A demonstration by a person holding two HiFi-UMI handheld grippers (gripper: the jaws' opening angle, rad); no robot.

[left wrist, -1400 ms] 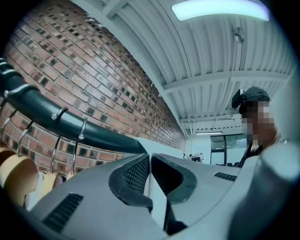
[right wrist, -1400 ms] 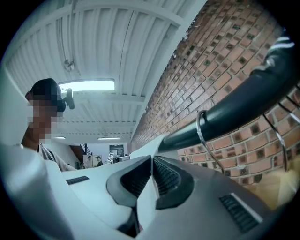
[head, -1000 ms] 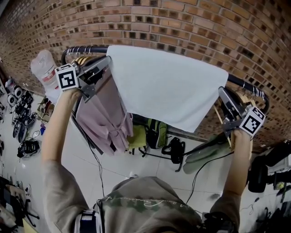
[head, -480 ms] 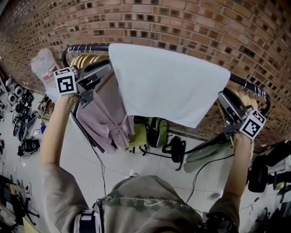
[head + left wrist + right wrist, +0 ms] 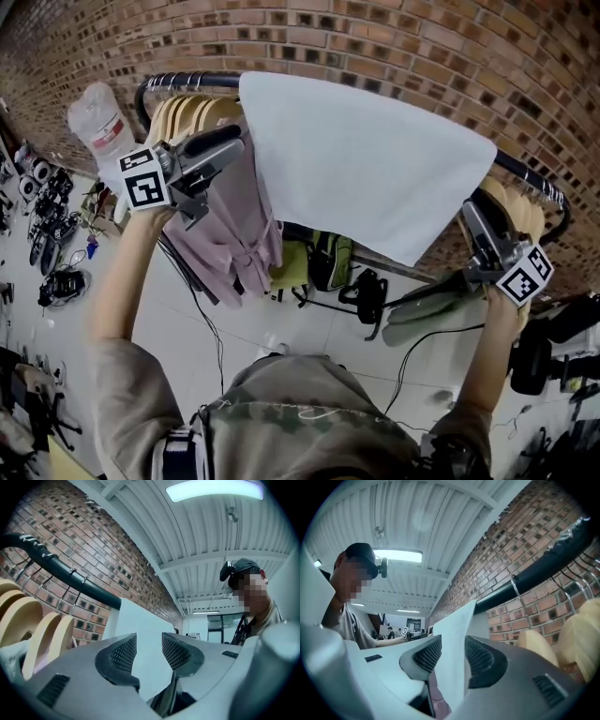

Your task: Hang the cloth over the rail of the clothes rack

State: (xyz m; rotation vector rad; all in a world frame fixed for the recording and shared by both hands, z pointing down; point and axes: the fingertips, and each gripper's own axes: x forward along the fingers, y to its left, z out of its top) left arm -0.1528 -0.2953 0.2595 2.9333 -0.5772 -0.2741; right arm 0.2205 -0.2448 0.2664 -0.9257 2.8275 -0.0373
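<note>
Hanging over the clothes rack rail (image 5: 187,79), the white cloth (image 5: 366,169) covers the rail's middle stretch and falls in a broad sheet on the near side, with its lower corner pointing down toward the floor. Wooden hangers (image 5: 192,112) crowd the rail's left end, and a mauve garment (image 5: 225,234) hangs beneath them. More hangers sit at the right end, and a brick wall (image 5: 422,56) stands behind the whole rack.

The person has both arms raised, one at each side of the cloth. The left tool (image 5: 236,141) is held just beside the cloth's left edge. Its jaws have just been opening and stand apart with nothing between them, released, and the cloth shows only beyond the gap. The right tool (image 5: 472,211) is at the cloth's right edge, near the rail's right end. Its jaws have also just been opening, and the cloth's edge hangs loose in the gap, with neither pad pressing on it.

A green backpack (image 5: 328,262) lies on the floor below the cloth.
</note>
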